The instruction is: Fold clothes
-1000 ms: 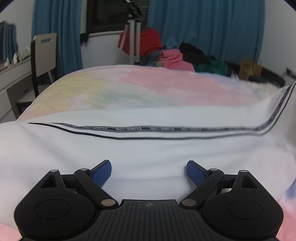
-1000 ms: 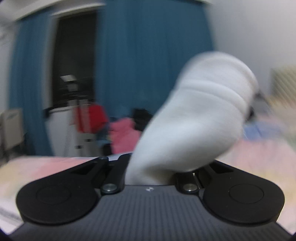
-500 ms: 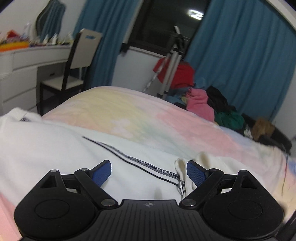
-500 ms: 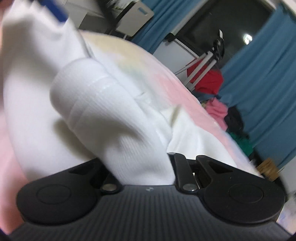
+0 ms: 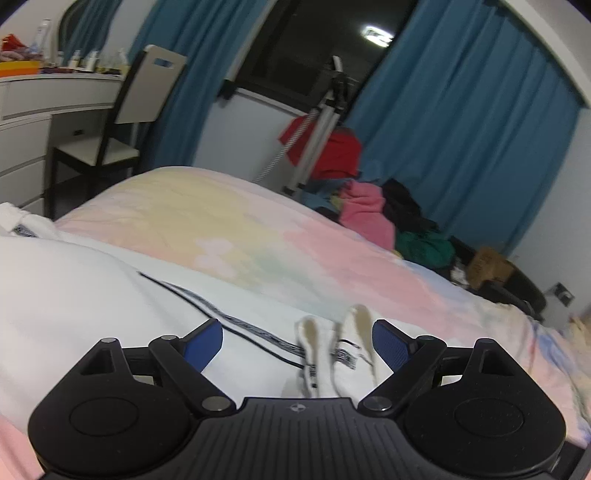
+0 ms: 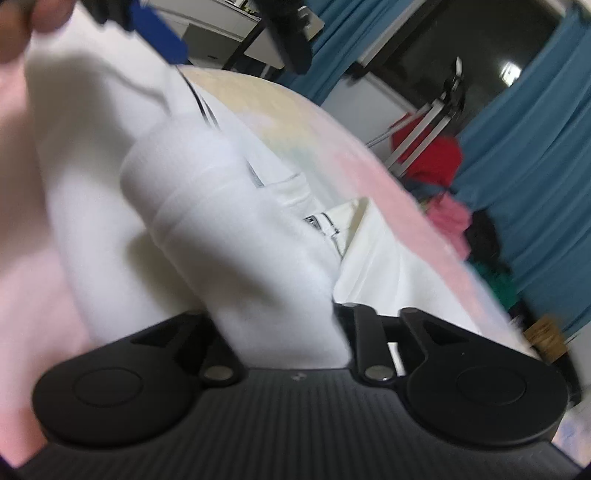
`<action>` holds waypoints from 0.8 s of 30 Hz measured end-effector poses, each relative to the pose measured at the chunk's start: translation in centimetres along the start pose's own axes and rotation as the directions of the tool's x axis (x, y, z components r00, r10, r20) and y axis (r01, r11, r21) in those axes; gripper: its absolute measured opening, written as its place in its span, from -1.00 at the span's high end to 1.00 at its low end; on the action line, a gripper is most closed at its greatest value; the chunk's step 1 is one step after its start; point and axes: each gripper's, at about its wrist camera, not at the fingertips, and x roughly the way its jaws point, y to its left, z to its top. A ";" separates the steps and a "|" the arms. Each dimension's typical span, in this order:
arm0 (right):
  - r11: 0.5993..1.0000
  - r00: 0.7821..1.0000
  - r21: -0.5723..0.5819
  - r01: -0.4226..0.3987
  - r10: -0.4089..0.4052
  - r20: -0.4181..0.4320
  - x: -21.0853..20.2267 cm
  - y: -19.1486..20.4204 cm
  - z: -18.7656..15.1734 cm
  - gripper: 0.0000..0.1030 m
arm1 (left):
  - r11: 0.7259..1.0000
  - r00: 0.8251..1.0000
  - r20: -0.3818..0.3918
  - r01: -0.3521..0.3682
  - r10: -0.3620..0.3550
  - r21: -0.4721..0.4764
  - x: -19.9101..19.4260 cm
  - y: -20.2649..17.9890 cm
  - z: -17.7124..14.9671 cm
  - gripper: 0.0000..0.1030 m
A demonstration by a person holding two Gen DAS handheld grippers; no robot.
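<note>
Now the left wrist view has tipped further up than half a second ago: the white garment [image 5: 85,295] with its black striped trim [image 5: 236,325] sits lower and nearer in frame, and two cream-lined folds of cloth [image 5: 332,347] that were only peeking in beside the right blue pad have come between the pads of the left gripper [image 5: 297,341]. Its jaws stay wide apart, with nothing pinched. In the right wrist view the picture has swung little since then; the right gripper [image 6: 291,332] keeps its jaws clamped on a thick ribbed roll of the white garment [image 6: 236,236], which rises from between them and hides the fingertips entirely. The other gripper's blue pad [image 6: 159,33] now shows closer at the far left, and a blurred fingertip [image 6: 22,26] edges into the top left corner. The garment lies across the near part of the pastel bedspread [image 5: 295,243], which stretches away toward the far right. Beyond the bed stand a tripod [image 5: 317,122] draped with a red cloth [image 5: 332,151], a heap of pink, black and green clothes [image 5: 391,221], blue curtains [image 5: 461,129] on either side of a dark window [image 5: 317,48], a chair [image 5: 125,122] and a white dresser [image 5: 33,110] at far left, and a brown box [image 5: 487,266] at far right. The roll of fabric blocks most of the right camera's near field.
</note>
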 end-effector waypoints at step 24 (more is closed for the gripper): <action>0.698 0.961 0.714 0.061 0.152 -0.231 1.5 -14.5 -5.6 -0.22 | 0.917 0.908 -0.294 0.358 -0.299 0.174 6.2 -5.8 -6.4 -0.01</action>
